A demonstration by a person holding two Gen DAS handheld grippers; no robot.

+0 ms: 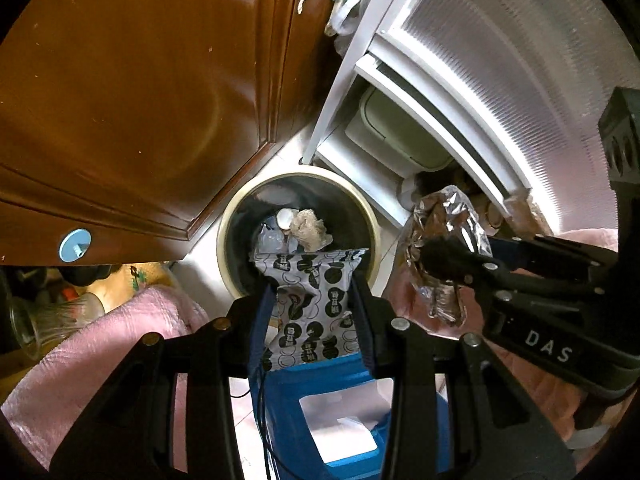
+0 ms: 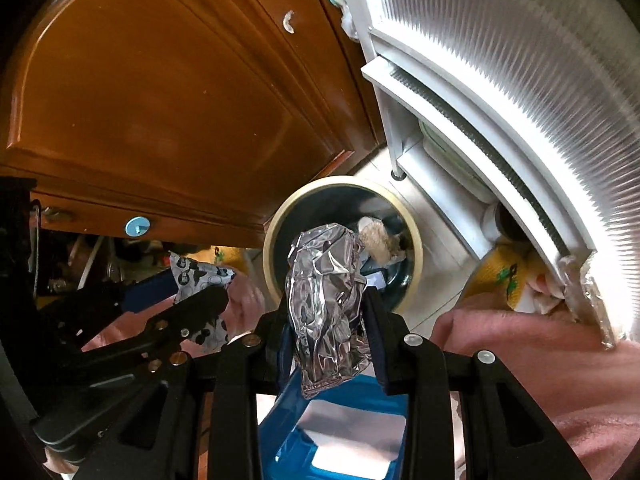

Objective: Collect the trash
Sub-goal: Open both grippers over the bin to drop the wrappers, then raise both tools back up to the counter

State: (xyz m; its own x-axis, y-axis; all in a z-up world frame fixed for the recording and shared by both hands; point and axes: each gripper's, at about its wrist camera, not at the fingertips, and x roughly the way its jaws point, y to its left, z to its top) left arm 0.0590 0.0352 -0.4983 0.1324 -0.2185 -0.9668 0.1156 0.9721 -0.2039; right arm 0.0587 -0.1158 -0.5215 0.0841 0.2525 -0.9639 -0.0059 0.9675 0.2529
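Left wrist view: left claw clamps printed wrapper, right claw clamps foil wrapper; both above bin; next, release over opening.

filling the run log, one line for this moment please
left tongs: shut on patterned wrapper | right tongs: shut on foil wrapper | both above trash bin | bin: holds trash

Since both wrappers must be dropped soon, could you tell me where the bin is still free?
Inside the bin, bare dark room lies along the wall near the white frame; the cabinet-side holds a crumpled tissue and clear plastic scraps.
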